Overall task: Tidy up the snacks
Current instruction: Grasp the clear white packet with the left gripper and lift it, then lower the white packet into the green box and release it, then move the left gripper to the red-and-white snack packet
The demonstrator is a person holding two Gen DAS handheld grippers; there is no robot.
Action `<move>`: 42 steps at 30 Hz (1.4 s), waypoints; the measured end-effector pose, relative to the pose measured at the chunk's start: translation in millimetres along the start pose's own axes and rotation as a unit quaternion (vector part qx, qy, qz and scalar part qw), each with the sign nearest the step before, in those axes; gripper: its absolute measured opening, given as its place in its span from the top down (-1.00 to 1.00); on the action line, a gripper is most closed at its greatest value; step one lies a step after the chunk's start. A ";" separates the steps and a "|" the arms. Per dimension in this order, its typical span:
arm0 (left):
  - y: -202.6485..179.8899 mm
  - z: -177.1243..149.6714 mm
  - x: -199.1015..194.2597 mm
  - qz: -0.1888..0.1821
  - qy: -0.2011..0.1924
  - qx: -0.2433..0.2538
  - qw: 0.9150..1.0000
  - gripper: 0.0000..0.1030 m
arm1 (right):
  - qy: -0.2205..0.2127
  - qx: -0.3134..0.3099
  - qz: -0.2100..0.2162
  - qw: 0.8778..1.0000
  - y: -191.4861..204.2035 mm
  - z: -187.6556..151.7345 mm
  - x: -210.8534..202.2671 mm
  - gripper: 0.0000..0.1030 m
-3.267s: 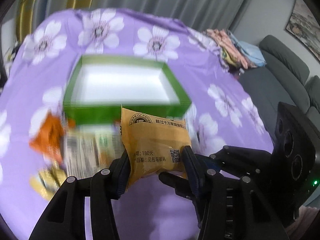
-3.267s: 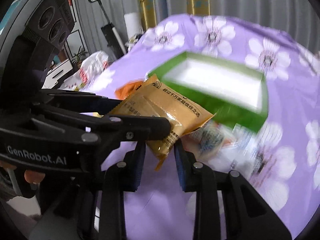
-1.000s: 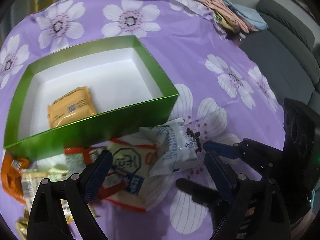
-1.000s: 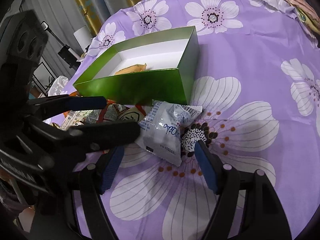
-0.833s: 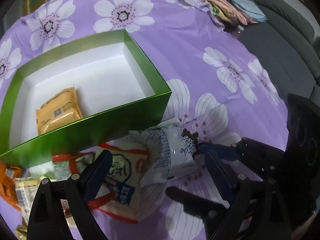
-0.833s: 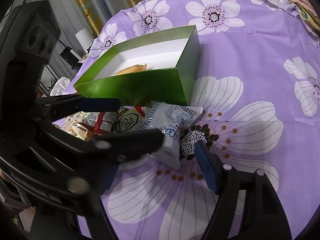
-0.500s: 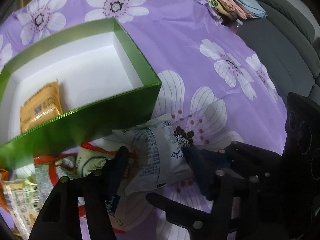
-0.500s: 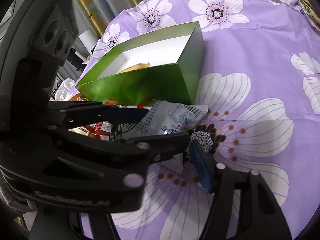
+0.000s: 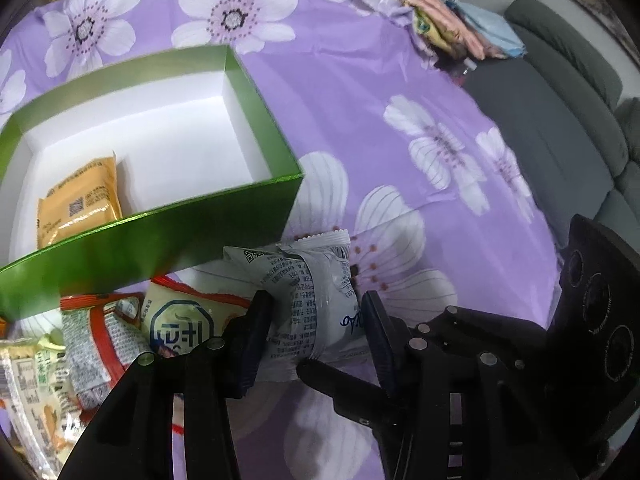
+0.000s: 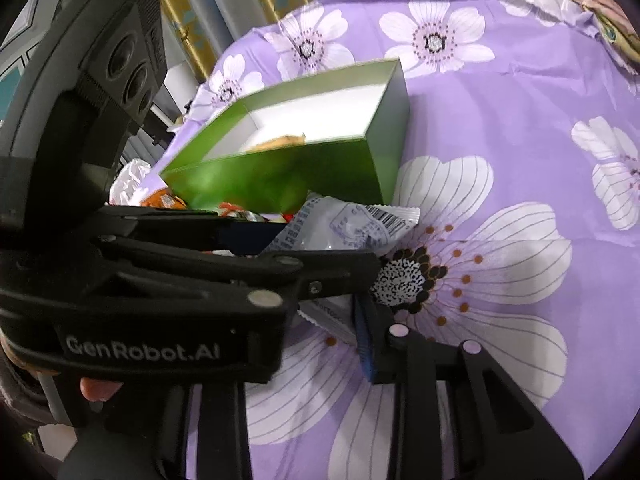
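Note:
A white-grey snack packet (image 9: 312, 300) sits just in front of the green box (image 9: 160, 236), on the purple flowered cloth. My left gripper (image 9: 316, 320) has its closing jaws around the packet's middle, and both pads press into it. In the right wrist view the left gripper's black body crosses in from the left and hides my right gripper's left finger. The right gripper (image 10: 324, 316) is closing too; its blue pad (image 10: 364, 336) touches the packet's lower corner (image 10: 328, 320). An orange packet (image 9: 80, 204) lies inside the box.
Several loose snack packets (image 9: 176, 328) are piled left of the held one, against the box's front wall. A grey sofa (image 9: 560, 120) and folded clothes (image 9: 440, 20) lie beyond the cloth's far right edge. A person's fingertip (image 10: 96, 390) shows under the left gripper.
Both grippers stood open on either side of the white packet; both have now closed in on it. The packet has bunched up between the left pads.

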State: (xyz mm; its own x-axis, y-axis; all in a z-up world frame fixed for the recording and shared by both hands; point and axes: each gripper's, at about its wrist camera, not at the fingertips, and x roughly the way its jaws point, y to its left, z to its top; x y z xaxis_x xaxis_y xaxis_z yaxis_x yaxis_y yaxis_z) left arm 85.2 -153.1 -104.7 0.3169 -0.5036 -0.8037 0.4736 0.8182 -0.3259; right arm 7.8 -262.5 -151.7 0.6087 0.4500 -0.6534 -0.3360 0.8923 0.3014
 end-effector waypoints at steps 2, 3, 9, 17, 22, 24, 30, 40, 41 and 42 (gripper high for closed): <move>-2.1 0.4 -11.2 -0.007 -0.014 -0.002 1.000 0.09 | -0.014 -0.009 -0.001 1.000 6.4 4.4 -11.8 0.41; -3.6 1.4 -19.4 -0.008 -0.025 -0.001 1.000 0.09 | -0.021 -0.012 -0.001 1.000 8.8 6.6 -15.9 0.41; -2.6 14.2 -60.9 0.004 -0.082 0.003 0.997 0.09 | -0.056 -0.050 0.004 0.997 32.2 33.5 -32.2 0.41; 34.5 40.4 -93.4 0.036 -0.129 -0.021 0.991 0.09 | -0.078 -0.091 0.030 0.992 60.8 80.5 -10.4 0.41; 69.8 54.0 -88.1 0.054 -0.128 -0.048 0.989 0.09 | -0.054 -0.097 0.042 0.993 69.5 105.0 26.9 0.39; 86.3 58.3 -82.1 0.054 -0.122 -0.068 0.989 0.09 | -0.045 -0.097 0.046 0.993 72.9 109.2 38.2 0.37; 115.4 62.8 -67.3 0.066 -0.107 -0.095 0.987 0.07 | -0.012 -0.101 0.031 0.994 78.7 118.7 71.6 0.33; 137.8 53.8 -86.3 0.083 -0.125 -0.131 0.980 -0.60 | -0.045 -0.075 0.003 0.996 57.8 119.5 46.0 -0.13; 138.7 51.5 -90.2 0.087 -0.128 -0.132 0.979 -0.60 | -0.048 -0.072 0.001 0.996 54.8 116.9 40.0 -0.13; 139.4 47.9 -95.6 0.096 -0.133 -0.133 0.977 -0.60 | -0.049 -0.071 -0.001 0.996 53.2 114.6 35.9 -0.14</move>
State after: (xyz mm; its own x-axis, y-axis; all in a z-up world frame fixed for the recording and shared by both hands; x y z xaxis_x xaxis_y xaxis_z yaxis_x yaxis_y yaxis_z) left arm 160.3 -4.2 -49.5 0.5972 -0.3596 -0.7170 0.1648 0.9298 -0.3291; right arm 94.2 -194.7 -79.5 0.6744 0.4566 -0.5802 -0.4292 0.8819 0.1951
